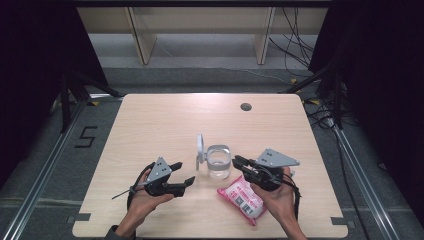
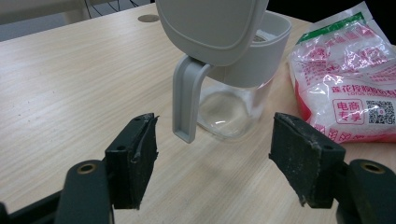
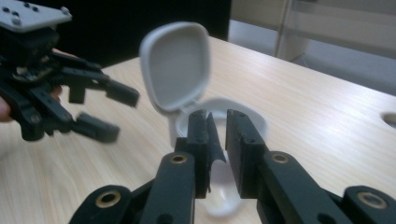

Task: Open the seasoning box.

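A clear glass jar [image 1: 219, 162] with a grey rim stands near the table's middle front, its grey flip lid [image 1: 200, 148] tipped up on its left side. My left gripper [image 1: 184, 172] rests left of it. In the left gripper view its jaws [image 2: 215, 154] stand wide open and bare before the jar [image 2: 233, 107] and lid [image 2: 210, 28]. My right gripper [image 1: 236, 163] points at the jar from the right, close to its rim. Its jaws [image 3: 217, 123] stand a narrow gap apart with nothing between them, in front of the blurred lid [image 3: 175, 65]. A pink-and-white bag [image 1: 242, 198] lies under the right hand.
The wooden table [image 1: 165, 120] has a round cable hole [image 1: 245, 106] at the back right. Beyond it are wooden shelf legs and loose cables on the floor. The bag [image 2: 345, 84] lies right of the jar. The left gripper [image 3: 112, 112] appears in the right gripper view.
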`<action>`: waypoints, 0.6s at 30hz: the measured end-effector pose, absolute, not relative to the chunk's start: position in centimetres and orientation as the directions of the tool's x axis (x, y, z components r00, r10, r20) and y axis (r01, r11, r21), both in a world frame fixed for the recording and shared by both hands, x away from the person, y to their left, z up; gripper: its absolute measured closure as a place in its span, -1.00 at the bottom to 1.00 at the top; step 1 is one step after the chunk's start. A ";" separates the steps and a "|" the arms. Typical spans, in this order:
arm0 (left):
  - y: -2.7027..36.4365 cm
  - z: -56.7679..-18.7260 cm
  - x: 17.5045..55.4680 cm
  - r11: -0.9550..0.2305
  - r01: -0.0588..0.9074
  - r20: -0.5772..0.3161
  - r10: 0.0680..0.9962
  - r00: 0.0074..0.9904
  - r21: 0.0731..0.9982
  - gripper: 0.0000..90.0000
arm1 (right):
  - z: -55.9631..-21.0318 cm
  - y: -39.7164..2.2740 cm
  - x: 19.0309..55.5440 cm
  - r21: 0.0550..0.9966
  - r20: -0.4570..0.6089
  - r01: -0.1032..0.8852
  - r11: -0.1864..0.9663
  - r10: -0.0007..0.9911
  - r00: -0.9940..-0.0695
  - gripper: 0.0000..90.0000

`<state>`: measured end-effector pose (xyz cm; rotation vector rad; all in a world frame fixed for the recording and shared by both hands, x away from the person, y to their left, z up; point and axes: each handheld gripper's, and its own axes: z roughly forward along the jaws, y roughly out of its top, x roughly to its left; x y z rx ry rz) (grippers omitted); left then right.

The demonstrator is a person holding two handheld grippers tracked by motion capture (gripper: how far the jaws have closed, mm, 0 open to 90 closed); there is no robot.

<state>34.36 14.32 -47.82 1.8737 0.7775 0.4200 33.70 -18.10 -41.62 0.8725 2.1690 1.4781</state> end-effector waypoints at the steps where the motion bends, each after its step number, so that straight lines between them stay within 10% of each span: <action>1: 14.3 -47.8 34.3 -0.271 0.325 -0.060 0.679 0.732 0.906 -0.30 | -41.7 -18.8 33.2 0.922 0.047 0.296 0.249 0.688 -0.724 0.76; 18: 14.4 -47.9 34.3 -0.272 0.326 -0.061 0.677 0.734 0.906 -0.31 | -43.4 -24.5 29.8 0.919 0.043 0.328 0.220 0.770 -0.636 0.75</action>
